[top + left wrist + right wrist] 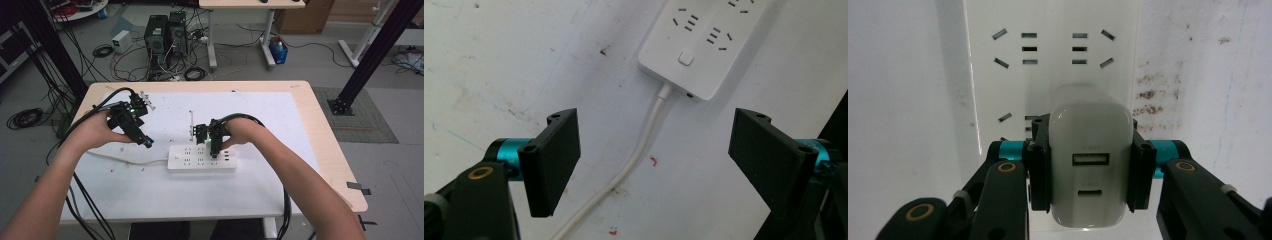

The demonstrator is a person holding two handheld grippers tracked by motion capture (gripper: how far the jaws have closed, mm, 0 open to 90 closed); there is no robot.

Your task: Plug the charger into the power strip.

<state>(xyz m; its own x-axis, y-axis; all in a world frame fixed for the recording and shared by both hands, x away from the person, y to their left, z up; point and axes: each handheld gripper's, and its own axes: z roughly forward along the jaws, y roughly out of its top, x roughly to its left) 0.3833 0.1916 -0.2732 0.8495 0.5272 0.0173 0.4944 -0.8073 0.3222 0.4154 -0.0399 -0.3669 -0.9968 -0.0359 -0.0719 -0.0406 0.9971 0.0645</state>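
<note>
White table (280, 107), right claw (1090, 165) clamping charger (1091, 170) over power strip (1048, 75)

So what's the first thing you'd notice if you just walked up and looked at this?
Probably the white charger block squeezed between the right gripper's black jaws, right over the white power strip in the middle of the table. Next, the left gripper, held open and empty above the strip's white cord. Behind the table, computers and tangled cables sit on the floor.
</note>
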